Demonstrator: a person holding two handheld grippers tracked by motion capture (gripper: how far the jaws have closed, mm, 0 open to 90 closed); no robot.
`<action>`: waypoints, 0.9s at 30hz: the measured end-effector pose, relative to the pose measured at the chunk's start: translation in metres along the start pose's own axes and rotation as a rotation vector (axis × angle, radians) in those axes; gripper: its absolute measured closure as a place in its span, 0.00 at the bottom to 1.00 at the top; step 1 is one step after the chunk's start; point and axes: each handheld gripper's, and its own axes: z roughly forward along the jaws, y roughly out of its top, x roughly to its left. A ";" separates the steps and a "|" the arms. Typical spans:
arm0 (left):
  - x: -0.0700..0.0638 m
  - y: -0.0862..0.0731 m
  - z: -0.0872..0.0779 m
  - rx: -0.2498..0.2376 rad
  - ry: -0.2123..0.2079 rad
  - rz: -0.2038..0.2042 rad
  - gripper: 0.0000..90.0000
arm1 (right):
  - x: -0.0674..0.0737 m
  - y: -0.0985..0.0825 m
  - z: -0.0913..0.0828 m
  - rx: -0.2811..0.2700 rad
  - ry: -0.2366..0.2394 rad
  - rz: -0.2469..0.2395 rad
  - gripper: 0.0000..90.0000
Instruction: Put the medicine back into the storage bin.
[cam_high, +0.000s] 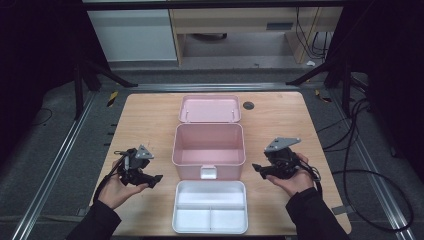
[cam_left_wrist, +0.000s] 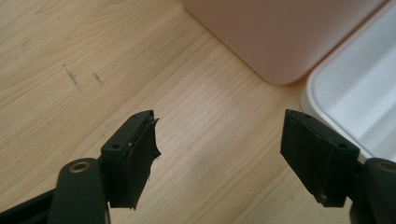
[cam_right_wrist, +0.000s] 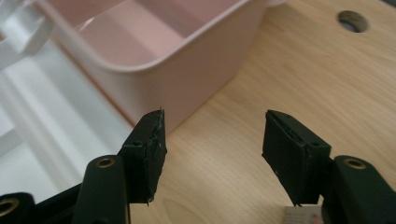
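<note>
An open pink box (cam_high: 208, 145) stands empty at the middle of the wooden table (cam_high: 150, 120). Its pink lid (cam_high: 210, 108) lies just behind it, and a white divided tray (cam_high: 210, 207) lies just in front. My left gripper (cam_high: 156, 179) is held left of the box, jaws open and empty over bare wood (cam_left_wrist: 219, 126), with the box's corner (cam_left_wrist: 280, 32) and the tray's edge (cam_left_wrist: 355, 93) ahead. My right gripper (cam_high: 257, 169) is held right of the box, also open and empty (cam_right_wrist: 215, 126), facing the box's side wall (cam_right_wrist: 187, 70) and the tray (cam_right_wrist: 42, 107).
A round cable hole (cam_high: 248, 105) sits in the table near the back right, also in the right gripper view (cam_right_wrist: 352, 21). A white latch (cam_high: 208, 172) hangs on the box's front. Cables (cam_high: 360, 165) trail on the floor to the right of the table.
</note>
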 end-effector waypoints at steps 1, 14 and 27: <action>0.002 0.002 0.001 0.002 0.011 -0.006 0.28 | -0.005 0.001 -0.002 -0.006 -0.015 0.023 0.41; 0.019 -0.012 0.004 -0.085 0.061 -0.155 0.26 | -0.035 -0.008 -0.013 0.011 -0.186 0.143 0.33; 0.033 -0.023 -0.007 -0.144 0.095 -0.241 0.29 | -0.055 -0.035 -0.031 0.075 -0.248 0.230 0.30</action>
